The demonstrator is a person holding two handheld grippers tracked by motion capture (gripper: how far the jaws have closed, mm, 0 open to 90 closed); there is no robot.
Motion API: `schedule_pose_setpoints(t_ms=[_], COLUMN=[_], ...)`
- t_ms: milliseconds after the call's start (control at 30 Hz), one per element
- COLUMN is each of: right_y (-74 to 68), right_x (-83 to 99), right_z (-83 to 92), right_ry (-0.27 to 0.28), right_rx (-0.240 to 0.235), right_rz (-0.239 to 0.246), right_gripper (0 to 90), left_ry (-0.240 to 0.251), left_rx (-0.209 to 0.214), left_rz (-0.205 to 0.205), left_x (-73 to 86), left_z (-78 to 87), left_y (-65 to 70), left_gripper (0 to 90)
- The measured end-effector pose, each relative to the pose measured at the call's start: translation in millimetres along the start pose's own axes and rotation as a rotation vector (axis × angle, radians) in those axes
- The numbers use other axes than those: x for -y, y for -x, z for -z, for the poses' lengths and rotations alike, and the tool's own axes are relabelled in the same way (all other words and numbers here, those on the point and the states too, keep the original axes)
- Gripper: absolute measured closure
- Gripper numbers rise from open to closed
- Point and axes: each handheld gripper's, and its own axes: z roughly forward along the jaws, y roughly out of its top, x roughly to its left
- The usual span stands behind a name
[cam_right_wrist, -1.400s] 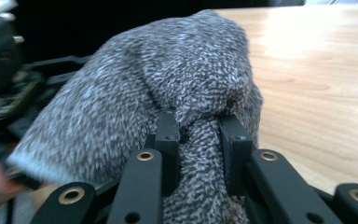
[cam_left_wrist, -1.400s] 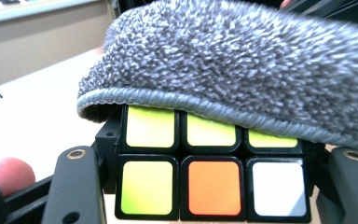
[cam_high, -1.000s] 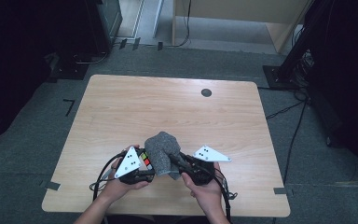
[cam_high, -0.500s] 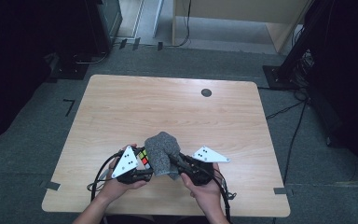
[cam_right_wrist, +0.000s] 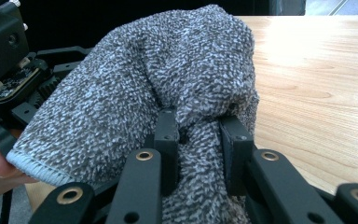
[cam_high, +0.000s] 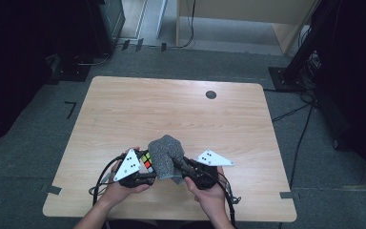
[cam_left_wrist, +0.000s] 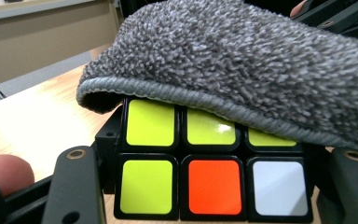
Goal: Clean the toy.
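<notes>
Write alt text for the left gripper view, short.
A puzzle cube sits between the left gripper's black jaws, its near face showing yellow-green, orange and white stickers. A grey terry cloth drapes over the cube's top and hides part of the upper row. Light wooden table behind, at left.

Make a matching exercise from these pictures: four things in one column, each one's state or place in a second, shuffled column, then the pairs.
Things:
1. grey cloth
2. puzzle cube
3. left hand-held gripper
4. right hand-held gripper

States:
A. jaws on either side of the cube
B. draped over the cube's top
C. pinches a fold of cloth
D. yellow, orange and white stickers showing

Pairs: 1-B, 2-D, 3-A, 4-C
</notes>
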Motion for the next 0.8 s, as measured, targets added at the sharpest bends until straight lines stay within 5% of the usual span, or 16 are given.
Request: schedule_pose_setpoints(t_ms=[533, 767, 800], right_y=[9.0, -5.6, -12.0], right_x=[7.2, -7.4, -8.0], right_z=[-5.4, 5.4, 4.9], right_ry=[-0.036, 0.018, 0.017], right_rx=[0.013, -0.036, -0.014], right_rz=[-0.015, 0.007, 0.052], right_gripper=[73.2, 73.5, 73.6], left_ry=[-0.009, -0.035, -0.017], left_rx=[-0.001, 0.005, 0.009], left_rz=[0.003, -0.038, -0.037], left_x=[1.1, 3.2, 0.5], left_z=[-1.6, -6.1, -4.2], left_y=[-0.1, 5.6, 6.8], left_gripper=[34.1, 34.1, 34.1])
